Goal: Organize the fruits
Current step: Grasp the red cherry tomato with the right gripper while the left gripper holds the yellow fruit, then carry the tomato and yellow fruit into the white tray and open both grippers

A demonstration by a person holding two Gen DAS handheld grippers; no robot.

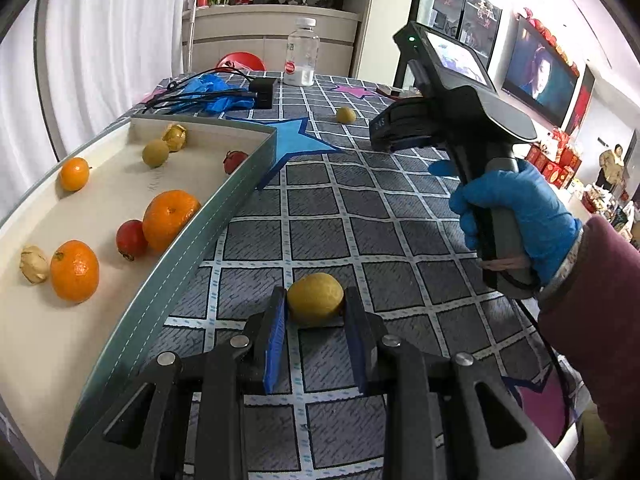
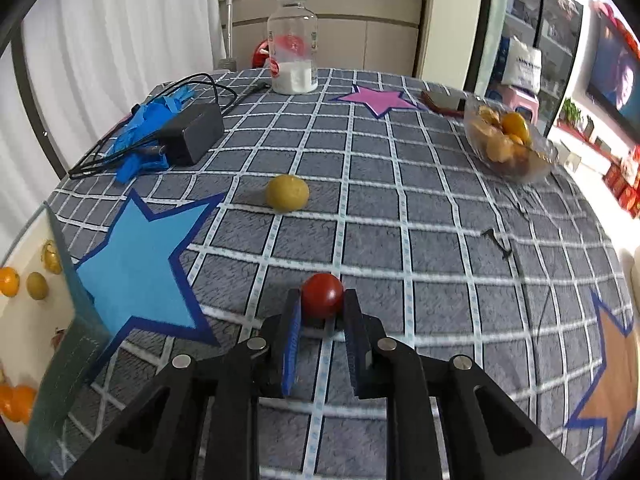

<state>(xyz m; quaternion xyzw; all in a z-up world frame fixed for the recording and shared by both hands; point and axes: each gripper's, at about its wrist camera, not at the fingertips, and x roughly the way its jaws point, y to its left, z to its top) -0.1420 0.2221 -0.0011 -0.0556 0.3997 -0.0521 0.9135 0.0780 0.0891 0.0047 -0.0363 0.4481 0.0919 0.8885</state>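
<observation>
My left gripper point(image 1: 316, 306) is shut on a yellow round fruit point(image 1: 315, 297), low over the checked cloth just right of the tray. The white tray point(image 1: 224, 216), with a teal wall, holds several fruits: oranges point(image 1: 170, 216), small red ones point(image 1: 131, 239) and yellow-green ones point(image 1: 156, 153). My right gripper point(image 2: 322, 306) is shut on a small red fruit point(image 2: 322, 294) near the cloth. In the left wrist view a blue-gloved hand point(image 1: 516, 208) holds it further right, and there the red fruit is hidden. Another yellow fruit point(image 2: 287, 193) lies loose on the cloth ahead.
A glass bowl point(image 2: 540, 164) with more fruit stands at the far right. A plastic bottle point(image 2: 293, 40) is at the table's far edge. A black power adapter point(image 2: 192, 134) with cables lies on blue gloves point(image 2: 140, 128) at the far left. The tray's corner point(image 2: 76, 320) is at my left.
</observation>
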